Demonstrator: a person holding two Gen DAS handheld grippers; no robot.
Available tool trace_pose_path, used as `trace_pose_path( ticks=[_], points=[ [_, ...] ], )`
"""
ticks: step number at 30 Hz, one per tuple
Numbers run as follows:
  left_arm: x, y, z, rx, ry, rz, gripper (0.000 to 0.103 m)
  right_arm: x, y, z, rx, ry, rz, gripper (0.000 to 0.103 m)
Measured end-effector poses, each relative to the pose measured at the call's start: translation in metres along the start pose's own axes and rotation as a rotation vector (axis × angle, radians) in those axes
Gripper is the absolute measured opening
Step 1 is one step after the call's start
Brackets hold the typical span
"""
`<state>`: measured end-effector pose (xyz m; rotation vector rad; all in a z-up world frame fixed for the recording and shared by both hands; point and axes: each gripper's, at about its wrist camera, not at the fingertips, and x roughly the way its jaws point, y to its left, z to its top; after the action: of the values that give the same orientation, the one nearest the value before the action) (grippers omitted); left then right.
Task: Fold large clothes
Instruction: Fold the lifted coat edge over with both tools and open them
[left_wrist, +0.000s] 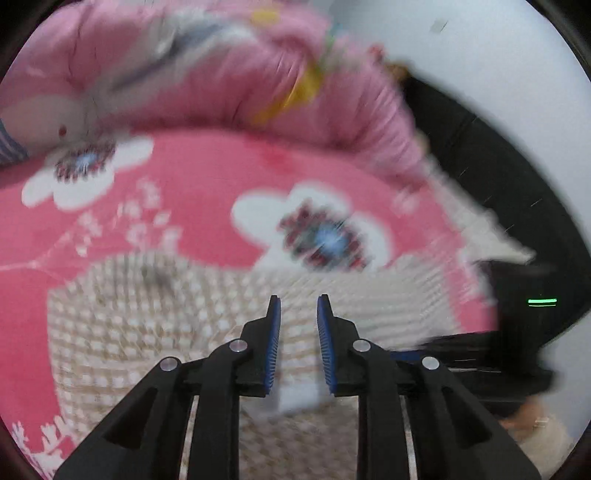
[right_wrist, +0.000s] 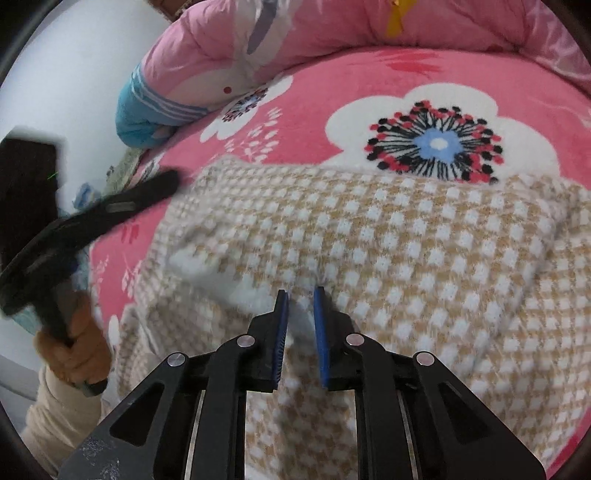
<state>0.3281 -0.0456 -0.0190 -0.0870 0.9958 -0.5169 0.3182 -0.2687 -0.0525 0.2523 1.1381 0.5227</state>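
- Two black grippers are counted, each with two blue-padded fingers; the left gripper (left_wrist: 298, 299) fills the bottom centre of its own view, the right gripper (right_wrist: 300, 291) the bottom centre of the other.
- One checked beige-and-white garment (right_wrist: 388, 251) is seen, spread over the lower half of both frames on one pink floral blanket (right_wrist: 314, 99).
- In the right wrist view the pads (right_wrist: 282, 332) are set a narrow gap apart, with a raised white-edged fold of the garment lying between them near the tips; whether the pads press on it cannot be told.
- In the left wrist view, which is blurred, the fingers stand a narrow gap apart above the garment; a pale piece of cloth shows between their bases, and a grip cannot be told.
- The garment's long axis is seen running from lower left to right across the right wrist frame, its far edge lying along the middle of the picture just below a large white flower.
- One pink quilt (right_wrist: 332, 33) is bunched across the top of both frames, with one blue striped cloth (right_wrist: 147, 110) at its end in the upper left.
- One hand (right_wrist: 77, 354) with a cream sleeve is seen at the lower left of the right wrist view, holding the left gripper's handle.
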Motion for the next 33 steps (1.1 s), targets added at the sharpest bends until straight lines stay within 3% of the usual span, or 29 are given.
trace_pose_path(
  ticks=[2,4,8,10,12,13,15,19,21,24,28,31,33],
  points=[
    [0.020,0.009,-0.010,-0.009,0.079,0.043,0.020,-0.013,-0.004,-0.011,-0.020,0.026,-0.051,0.014],
    [0.011,0.017,-0.017,-0.019,0.041,0.013,0.020,-0.033,-0.009,-0.017,-0.033,-0.002,-0.095,0.014],
    [0.000,0.020,-0.029,0.037,0.026,0.050,0.020,-0.062,-0.011,0.004,-0.048,-0.120,-0.173,0.022],
    [-0.001,0.017,-0.031,0.054,0.024,0.079,0.020,-0.057,-0.011,0.018,-0.035,-0.134,-0.151,0.022],
    [-0.001,0.018,-0.033,0.059,0.020,0.091,0.020,-0.037,-0.009,0.023,-0.078,-0.119,-0.223,0.023],
    [-0.002,0.018,-0.035,0.062,0.016,0.094,0.020,-0.014,-0.015,0.021,-0.108,-0.065,-0.292,0.023],
    [0.000,0.021,-0.037,0.068,0.015,0.098,0.022,-0.003,-0.028,0.008,-0.116,-0.034,-0.281,0.023],
    [-0.003,0.031,-0.043,0.060,0.009,0.078,0.027,-0.030,-0.040,-0.005,-0.051,-0.013,-0.244,0.023],
    [-0.003,0.033,-0.043,0.050,0.008,0.066,0.027,-0.041,-0.028,0.001,-0.052,-0.014,-0.299,0.028],
    [-0.002,0.033,-0.042,0.039,0.003,0.067,0.027,-0.049,0.001,0.022,-0.107,-0.081,-0.279,0.029],
    [-0.003,0.033,-0.045,0.035,-0.013,0.071,0.027,-0.005,0.032,0.054,-0.151,-0.088,-0.223,0.034],
    [-0.003,0.034,-0.047,0.036,-0.020,0.068,0.027,0.047,0.034,0.054,-0.186,-0.035,-0.291,0.037],
    [-0.001,0.035,-0.047,0.038,-0.016,0.066,0.027,0.047,0.033,0.041,-0.236,-0.077,-0.304,0.037]
  ],
)
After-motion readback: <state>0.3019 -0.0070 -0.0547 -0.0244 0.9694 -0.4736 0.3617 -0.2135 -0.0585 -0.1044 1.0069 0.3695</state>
